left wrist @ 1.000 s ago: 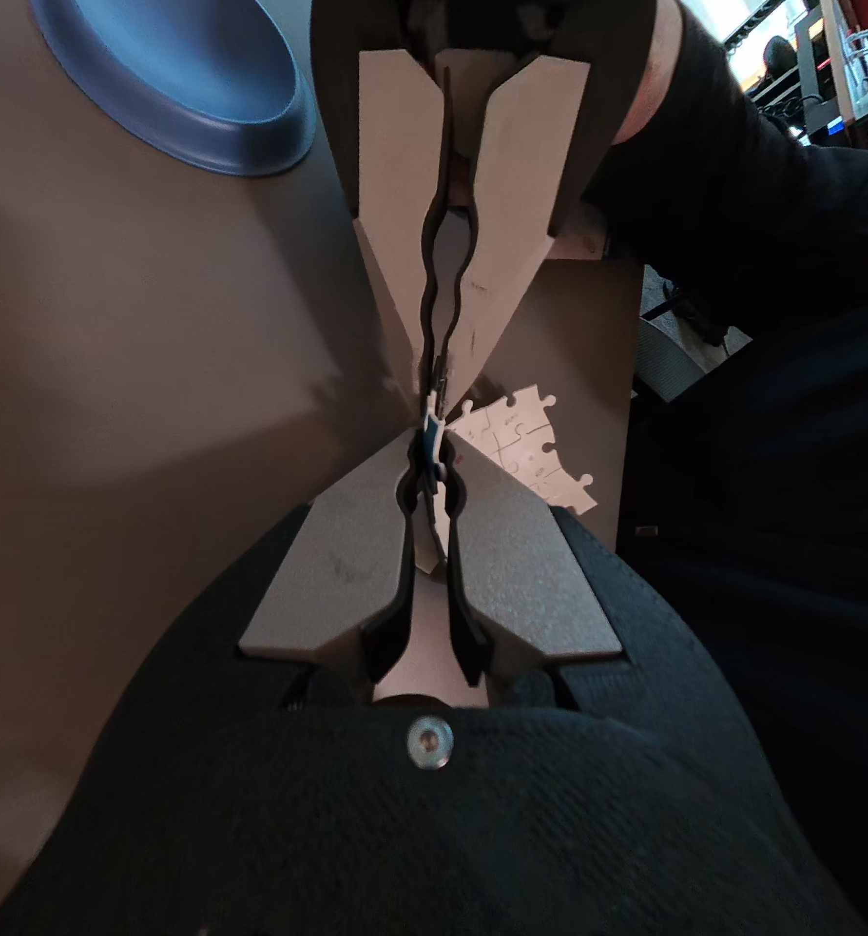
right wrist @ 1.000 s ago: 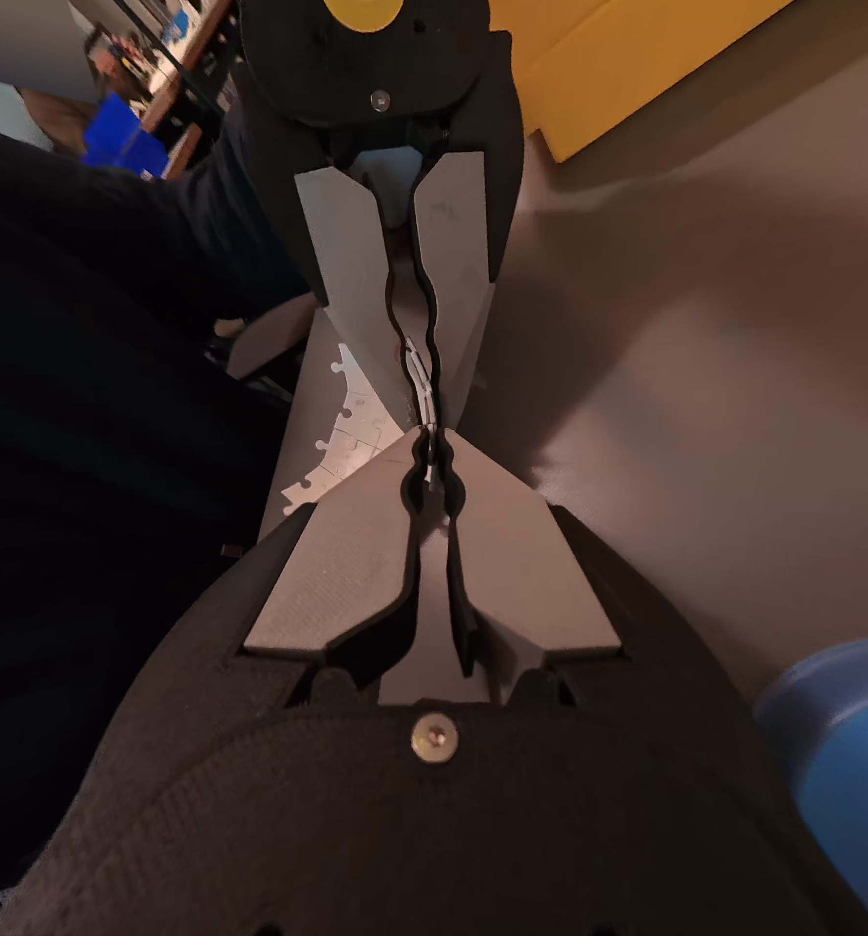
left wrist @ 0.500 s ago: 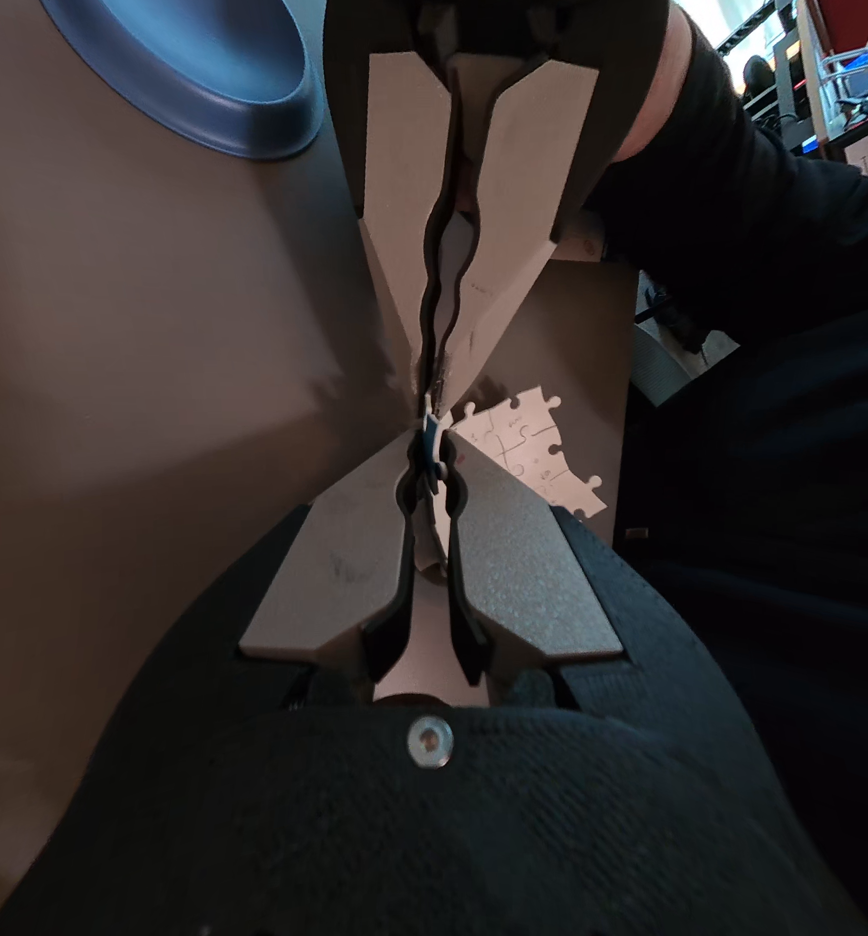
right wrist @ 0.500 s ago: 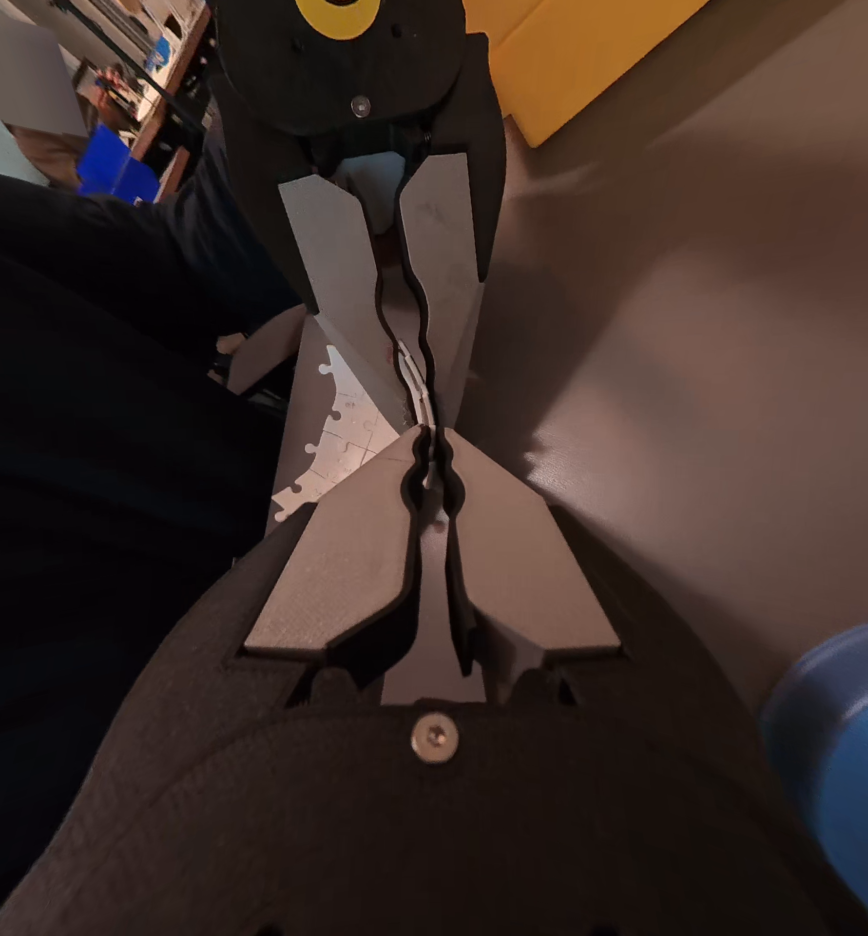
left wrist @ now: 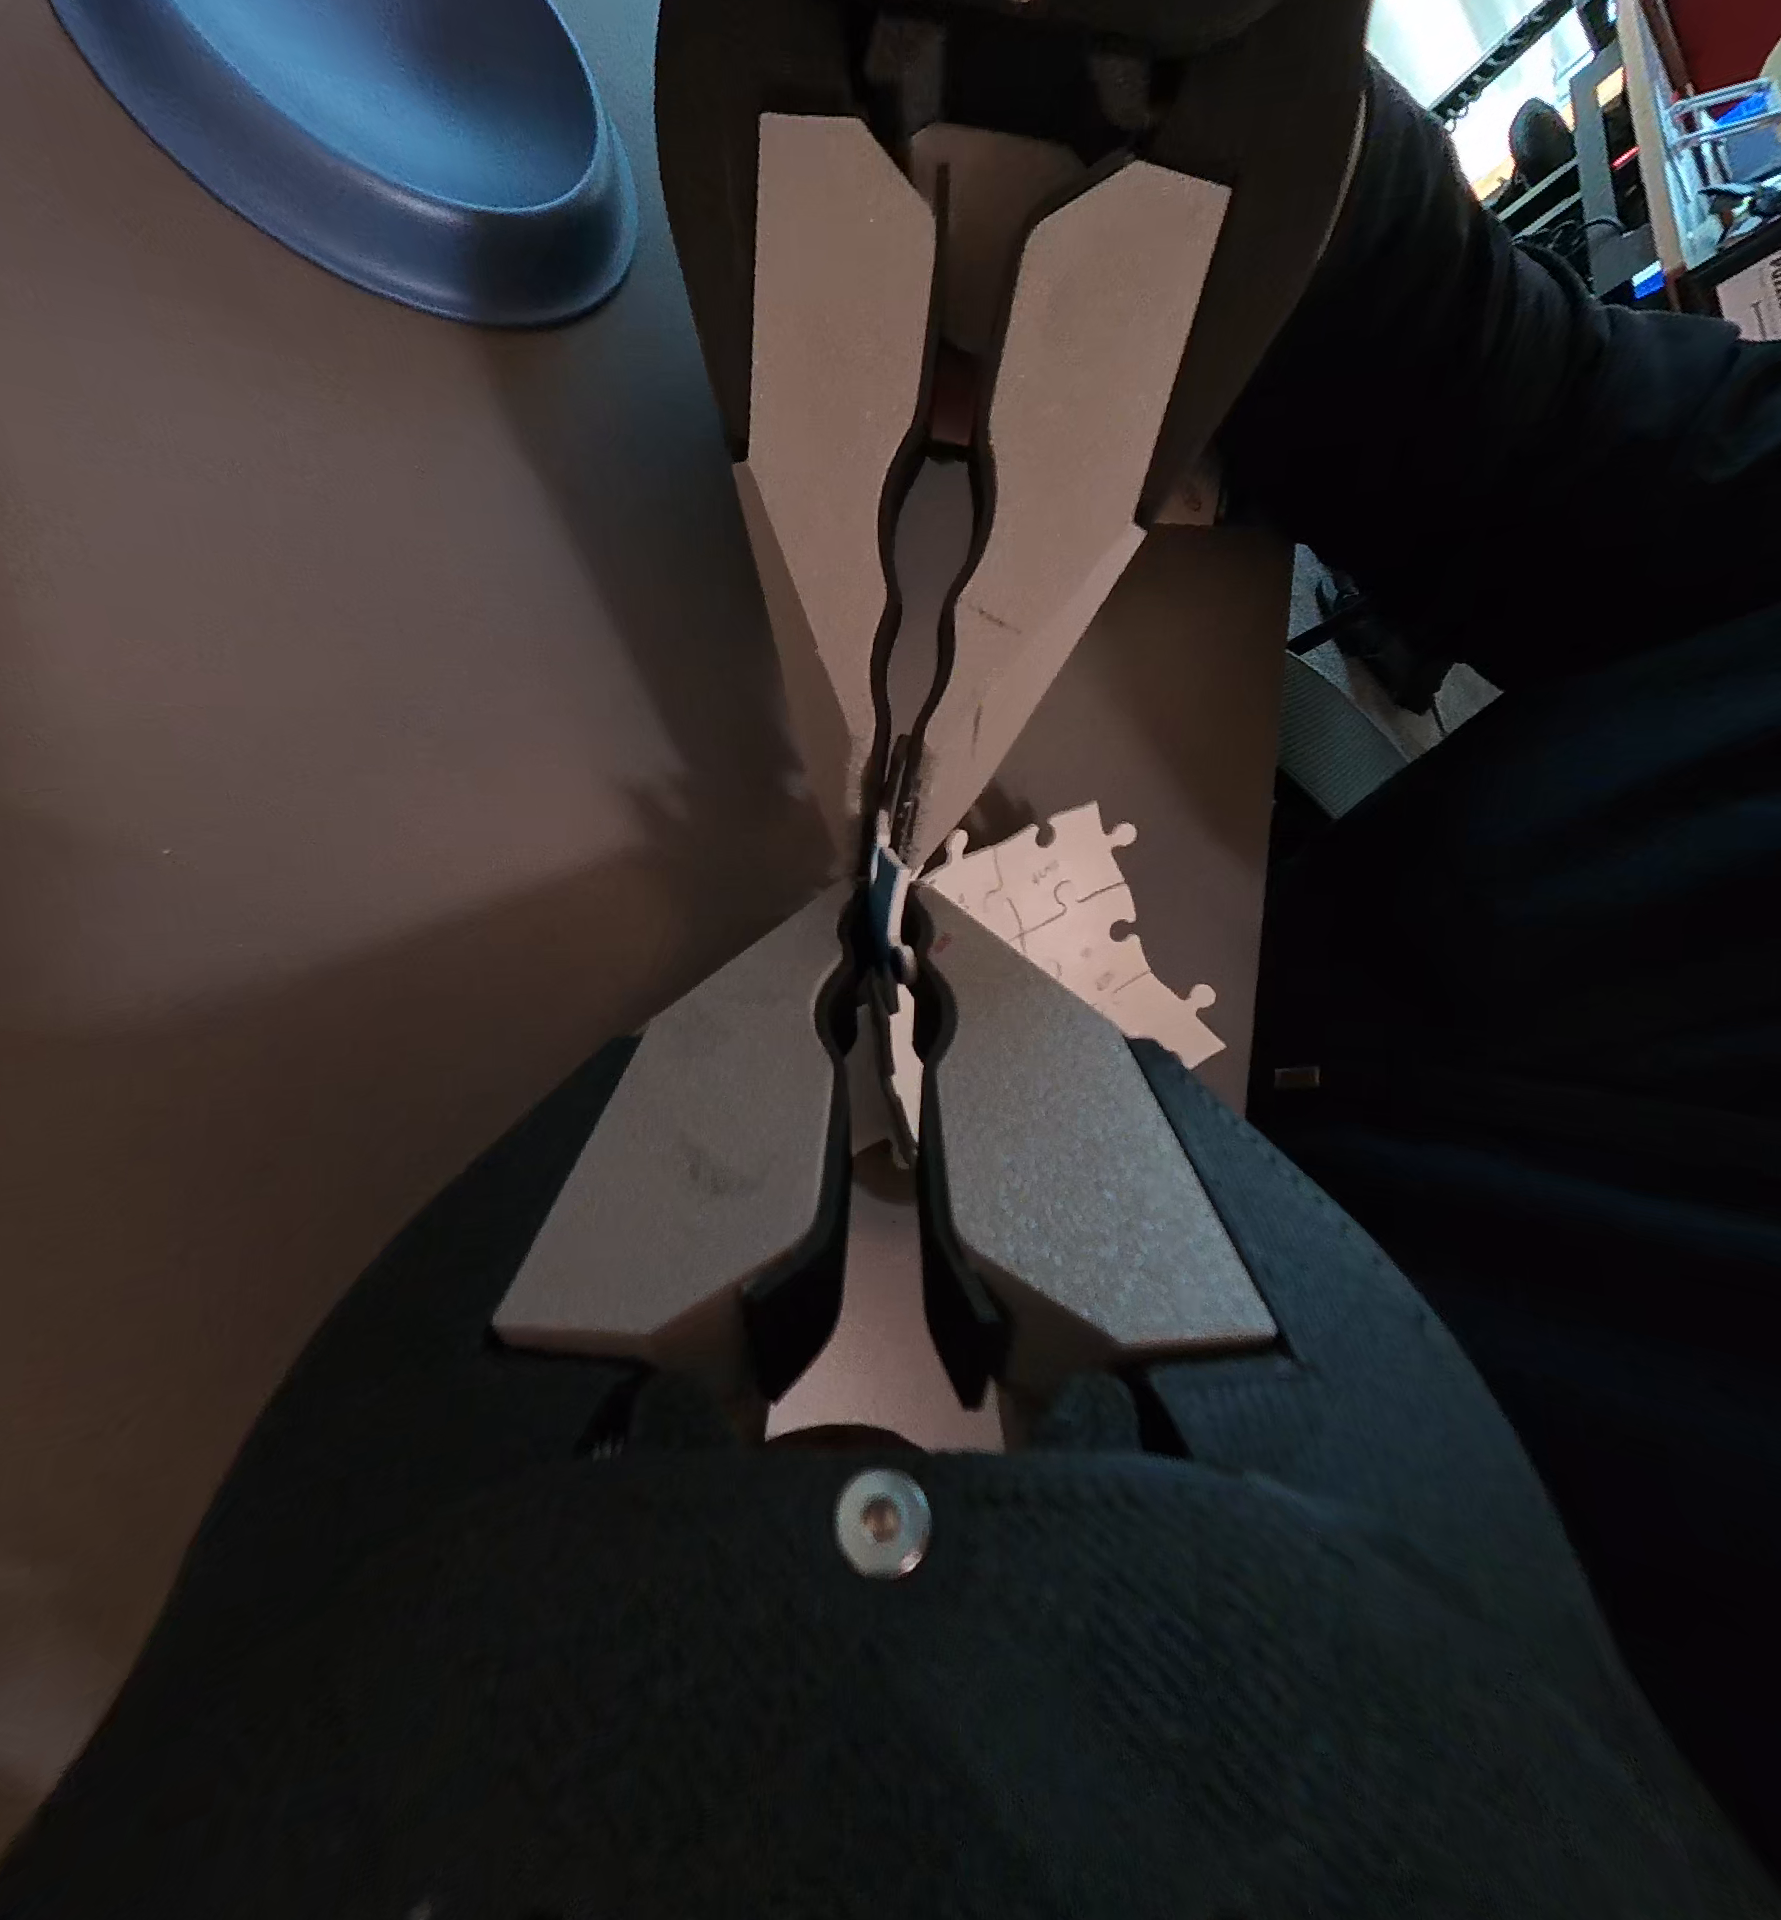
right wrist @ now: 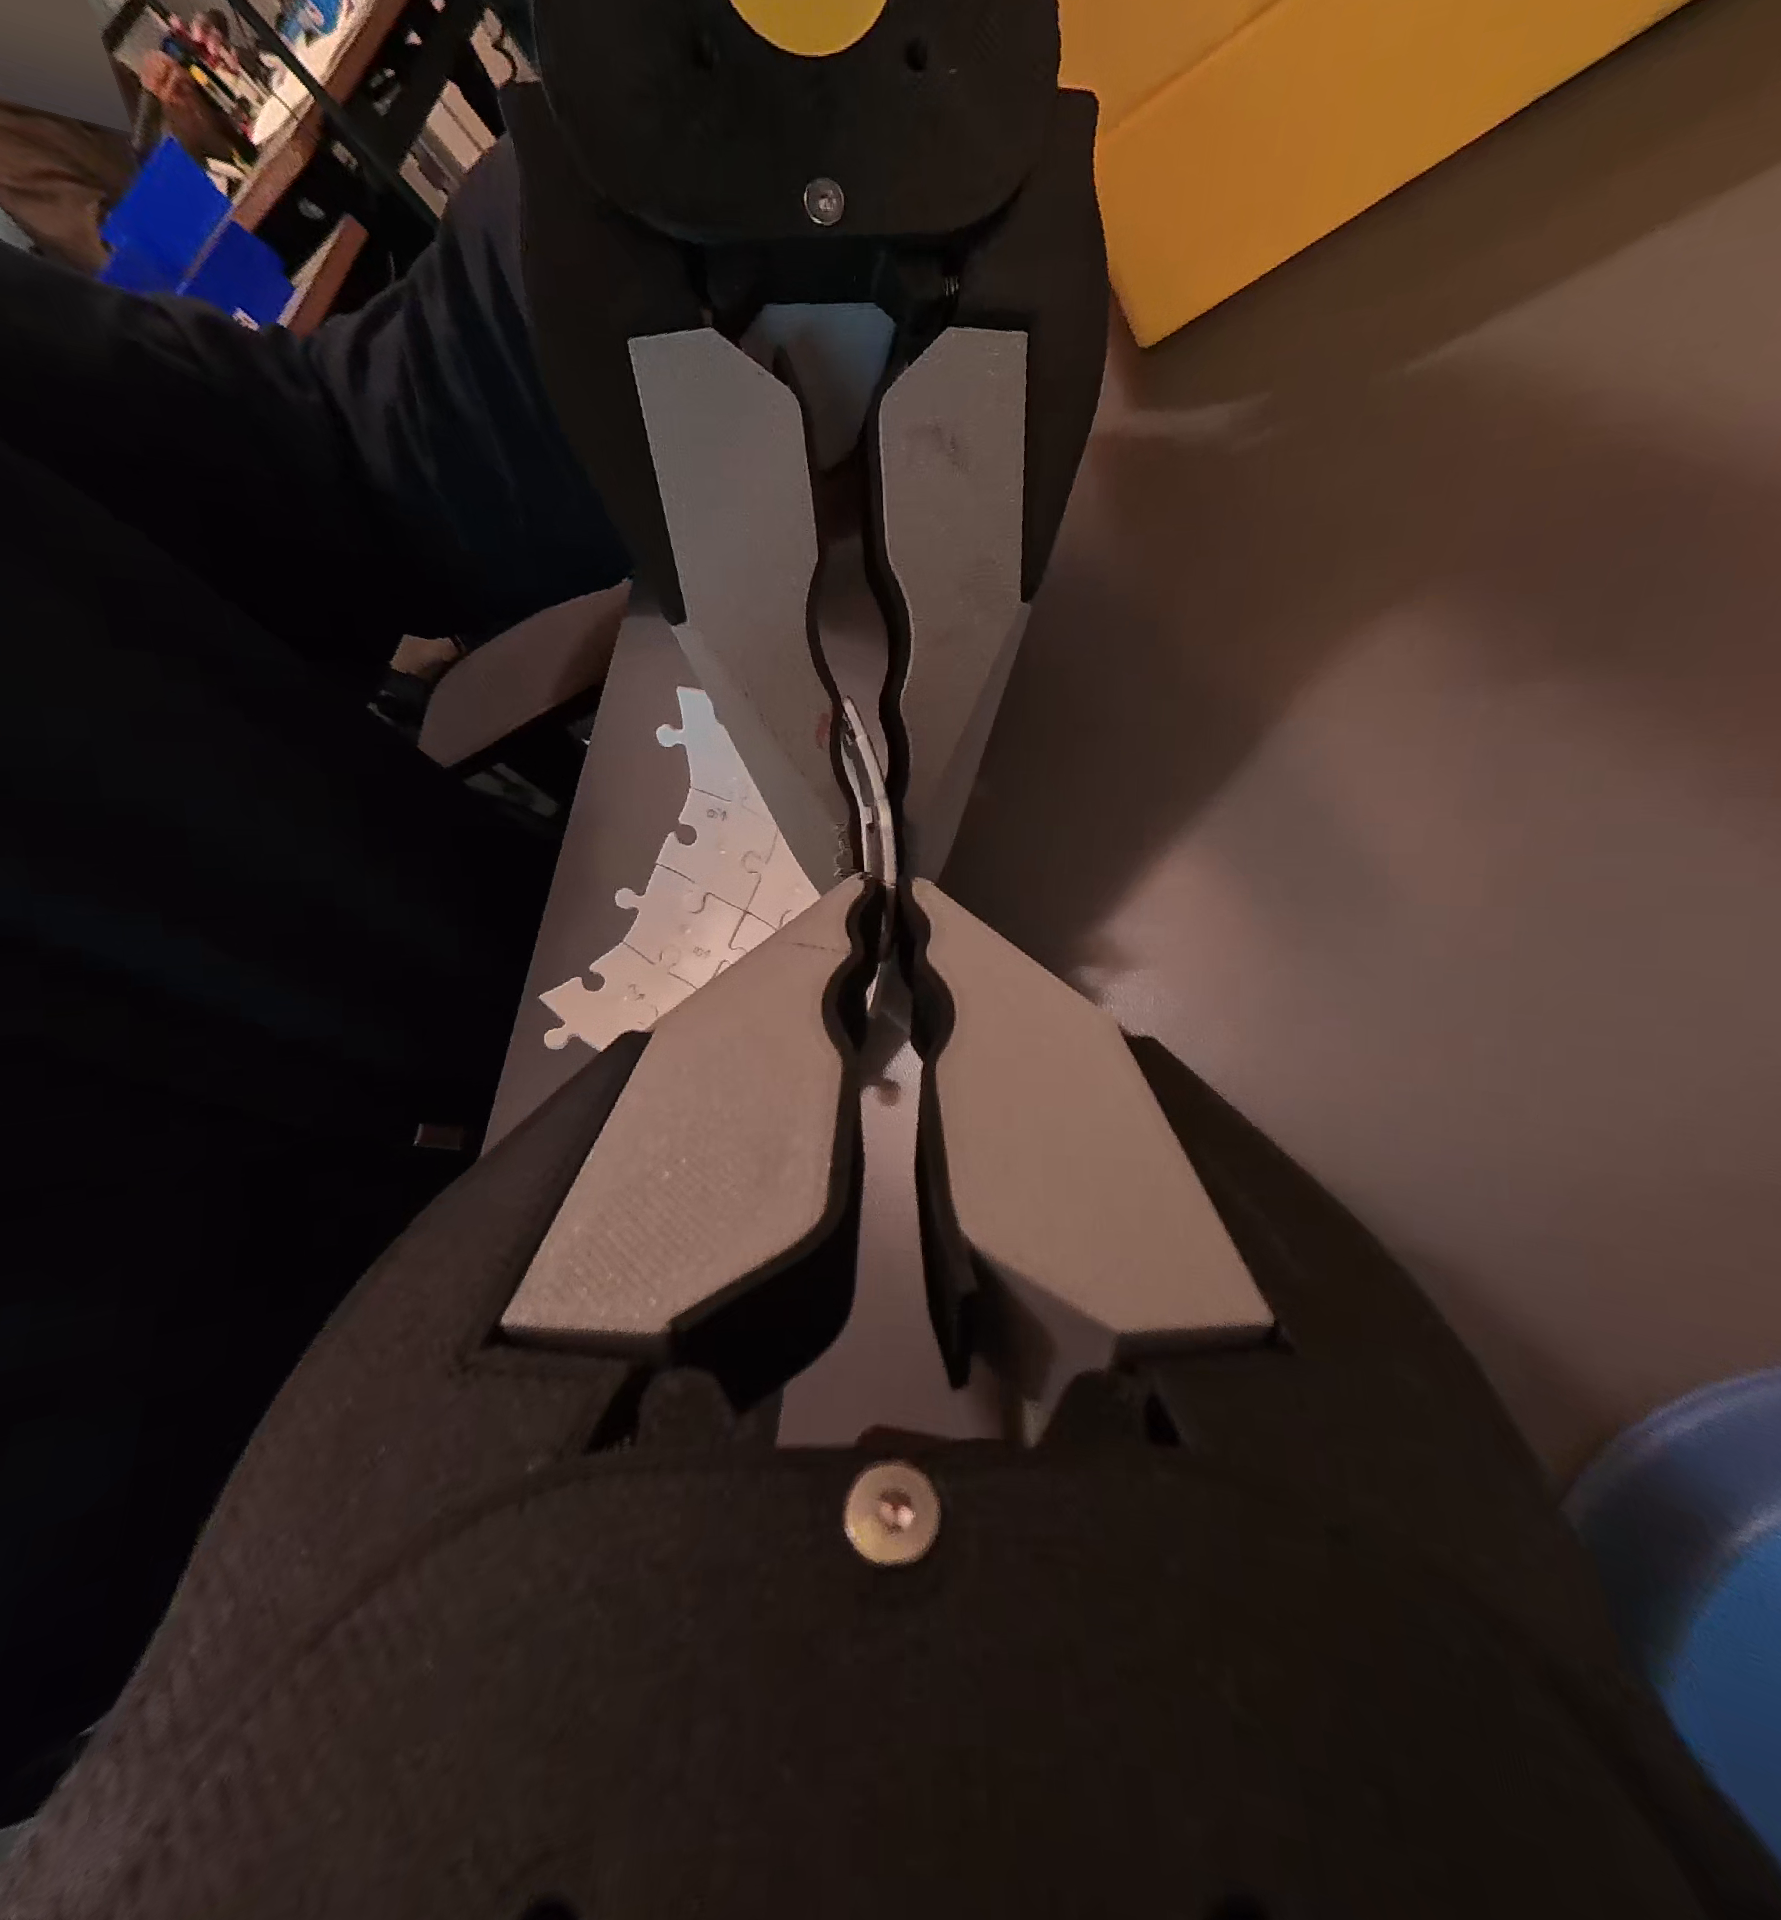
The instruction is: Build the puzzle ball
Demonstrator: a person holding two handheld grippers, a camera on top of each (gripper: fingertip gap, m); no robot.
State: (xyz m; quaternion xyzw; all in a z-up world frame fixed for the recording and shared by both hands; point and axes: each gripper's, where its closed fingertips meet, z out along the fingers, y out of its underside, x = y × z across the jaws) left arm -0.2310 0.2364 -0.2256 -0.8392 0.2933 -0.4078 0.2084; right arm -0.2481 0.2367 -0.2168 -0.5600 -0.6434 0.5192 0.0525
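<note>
Brown tabletop [left wrist: 294,727] fills most of both views, with a cluttered workshop behind it way off in the corners. Going left to right in the left wrist view: a blue dish [left wrist: 366,156] sits far left on the table. In the middle, the left gripper [left wrist: 881,935] meets the right gripper [left wrist: 901,790] tip to tip. Each one is clamped down narrow on a thin curved puzzle piece held edge-on, and the two pieces touch right where the tips meet. The left one's piece [left wrist: 884,914] looks bluish on its edge and pokes back between the fingers toward the camera. Just right of the tips, flat on the table near its edge, lies a curved strip of joined puzzle pieces [left wrist: 1083,935], pale side up. It has small handwritten marks on its pieces, too tiny for me to make out. Far right there's a dark sleeve [left wrist: 1488,364] and a white sign with printed writing in the corner.

Right wrist view, same deal mirrored: the strip [right wrist: 699,904] is left of the tips, the right gripper [right wrist: 886,925] pinches its piece [right wrist: 884,987], and the left gripper's piece [right wrist: 870,800] arcs up between its fingers. A yellow box [right wrist: 1281,156] sits far right, blue dish [right wrist: 1717,1610] near right.
</note>
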